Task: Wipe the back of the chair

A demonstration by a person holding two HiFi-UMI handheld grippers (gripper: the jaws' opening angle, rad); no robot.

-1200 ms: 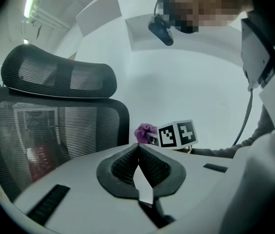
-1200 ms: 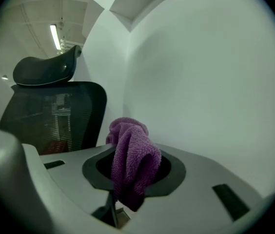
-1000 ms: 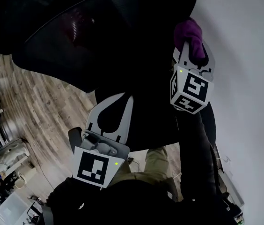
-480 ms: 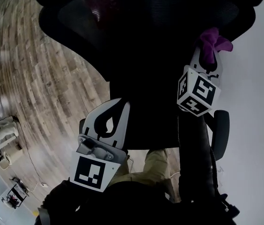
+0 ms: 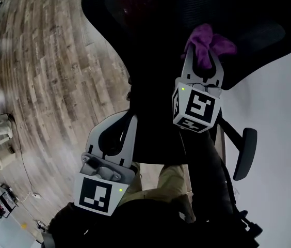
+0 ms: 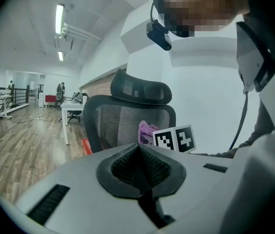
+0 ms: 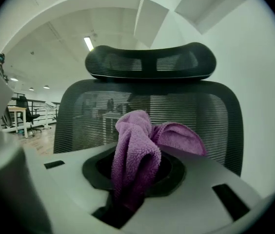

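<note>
Wood-plank floor [image 5: 47,76] on the left, white wall [image 5: 279,118] on the right, open office with desks far behind. Looks down on a black chair [image 5: 150,14] close ahead, its mesh back [image 7: 201,116] and headrest [image 7: 149,60] filling the right gripper view.

Pinches a purple cloth [image 7: 137,160] in the right hand-held gripper [image 5: 203,56], jaws clamped on a middle fold, two loose lobes bulging forward past the tips. Holds that cloth [image 5: 207,43] up against the upper part of the back in the head view; cannot tell whether touching the mesh or just short of it.

Keeps the left hand-held gripper [image 5: 126,119] lower and nearer the body, pads pressed together on nothing, pointed toward the chair but apart from it.

Judging the cloth: soft, light, limp, likely to fold over under pressure, so better to lead with the bulging lobes than the jaw tips. Judging the back: mesh probably springy and giving, rim stiffer; chair may swivel or roll under a push. Best hold for steadying probably the stiff rim or the headrest, taken with the free gripper. Armrest [image 5: 243,151] at lower right, clear of both.
</note>
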